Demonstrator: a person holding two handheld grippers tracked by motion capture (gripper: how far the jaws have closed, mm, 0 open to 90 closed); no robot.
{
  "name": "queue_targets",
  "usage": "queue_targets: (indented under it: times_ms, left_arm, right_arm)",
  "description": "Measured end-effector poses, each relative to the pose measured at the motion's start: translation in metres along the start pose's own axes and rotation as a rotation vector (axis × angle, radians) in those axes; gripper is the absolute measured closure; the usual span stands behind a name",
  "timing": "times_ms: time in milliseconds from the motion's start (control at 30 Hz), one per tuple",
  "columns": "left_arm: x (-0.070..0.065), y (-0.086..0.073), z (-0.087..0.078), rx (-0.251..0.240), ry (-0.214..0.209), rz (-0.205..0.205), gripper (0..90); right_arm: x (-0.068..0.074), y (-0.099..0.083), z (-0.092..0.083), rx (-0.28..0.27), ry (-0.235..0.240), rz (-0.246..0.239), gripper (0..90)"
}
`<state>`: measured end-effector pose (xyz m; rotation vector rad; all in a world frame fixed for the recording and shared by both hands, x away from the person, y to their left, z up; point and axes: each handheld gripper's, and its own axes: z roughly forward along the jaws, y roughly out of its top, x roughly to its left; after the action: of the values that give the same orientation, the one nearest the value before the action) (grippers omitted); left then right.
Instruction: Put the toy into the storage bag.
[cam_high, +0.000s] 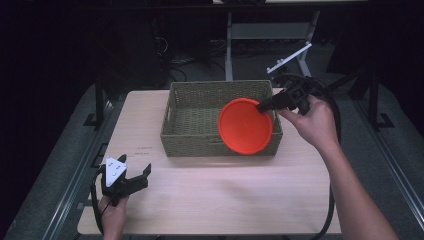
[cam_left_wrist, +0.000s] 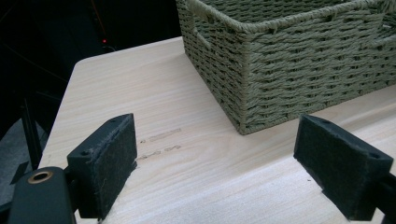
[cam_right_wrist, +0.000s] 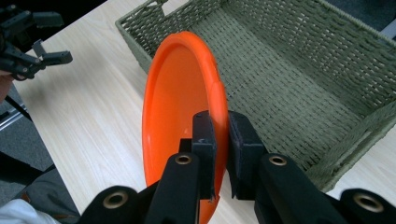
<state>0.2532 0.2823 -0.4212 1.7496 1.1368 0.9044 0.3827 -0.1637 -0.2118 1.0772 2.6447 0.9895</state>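
— Right gripper (cam_right_wrist: 219, 135): you have its jaws clamped on the rim of the orange plate (cam_right_wrist: 180, 107). Your left gripper (cam_left_wrist: 215, 158) rests spread wide, holding nothing, over the table (cam_left_wrist: 154, 107) near its front left corner.

— Which way does the plate face?

— It stands on edge, tilted, hollow side toward you, rim running across the woven basket (cam_high: 192, 112). It hangs at the basket's front right wall; whether it touches the weave, I can't quite tell. Your left gripper stays well apart.
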Motion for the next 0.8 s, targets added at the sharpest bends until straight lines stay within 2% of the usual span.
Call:
queue_targets:
  times_ms: [300, 800]
  left_arm:
    - [0.0, 0.0, 0.0, 0.0, -0.001, -0.002, 12.7]
    - [0.001, 0.001, 0.0, 0.002, 0.0, -0.005, 12.7]
  right_arm:
    - [-0.007, 0.011, 0.005, 0.015, -0.006, 0.023, 82.1]
    - [-0.025, 0.032, 0.007, 0.002, -0.04, 0.08, 82.1]
